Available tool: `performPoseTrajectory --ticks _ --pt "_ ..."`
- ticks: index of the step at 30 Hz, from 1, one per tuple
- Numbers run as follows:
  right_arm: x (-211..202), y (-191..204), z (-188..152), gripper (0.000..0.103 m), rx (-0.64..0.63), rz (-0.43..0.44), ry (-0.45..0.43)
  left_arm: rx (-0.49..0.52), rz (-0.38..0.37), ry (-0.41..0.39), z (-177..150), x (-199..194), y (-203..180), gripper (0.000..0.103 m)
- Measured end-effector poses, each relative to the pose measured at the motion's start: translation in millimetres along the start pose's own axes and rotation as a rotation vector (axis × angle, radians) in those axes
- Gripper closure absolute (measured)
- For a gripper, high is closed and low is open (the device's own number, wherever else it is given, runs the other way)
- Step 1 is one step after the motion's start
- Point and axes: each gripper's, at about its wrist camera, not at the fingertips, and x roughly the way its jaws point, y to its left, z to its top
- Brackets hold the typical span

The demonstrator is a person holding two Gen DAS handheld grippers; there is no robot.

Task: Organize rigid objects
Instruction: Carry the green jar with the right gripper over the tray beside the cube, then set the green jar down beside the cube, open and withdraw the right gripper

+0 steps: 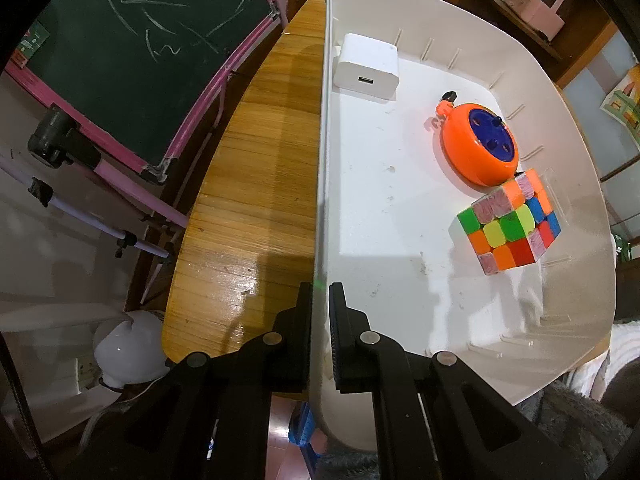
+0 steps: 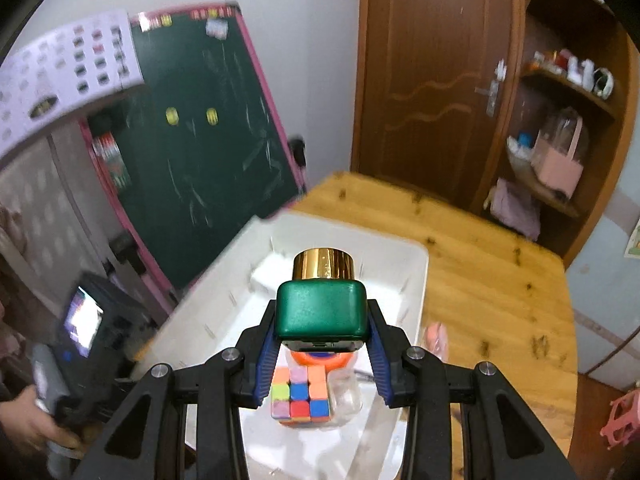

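Inside, the white plastic bin [image 1: 400,208] is crowded by a white charger block [image 1: 368,67], an orange round reel [image 1: 478,146] and a multicoloured puzzle cube [image 1: 510,226]; its wall is pinched by the left fingers [image 1: 320,300], while a green gold-capped bottle [image 2: 322,304] is clamped by the right fingers [image 2: 322,336].

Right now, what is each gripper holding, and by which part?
The left gripper is shut on the white bin's side wall, near its corner. The right gripper is shut on a green bottle, clamped at its body's two sides, gold cap pointing away.
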Motion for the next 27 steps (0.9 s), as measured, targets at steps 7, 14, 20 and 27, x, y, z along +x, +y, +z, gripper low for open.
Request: performPoseTrajectory --ticks 7,14,20,27 --pt "47.4 8.7 -22.5 0.063 -0.034 -0.007 0.126 0.005 0.0 -0.001 -0.5 0.1 0.3 0.096" --pt "84.4 13.7 -45.1 0.063 -0.056 -0.002 0.271 0.006 0.007 0.001 -0.7 -0.1 -0.2 0.096" --pt "84.0 20.4 -48.4 0.048 -0.096 -0.006 0.281 0.006 0.018 0.005 0.3 -0.2 -2.9 0.096" --pt "61.0 6.7 -40.2 0.038 -0.053 0.0 0.184 0.008 0.032 0.007 0.8 0.0 -5.3 0.096"
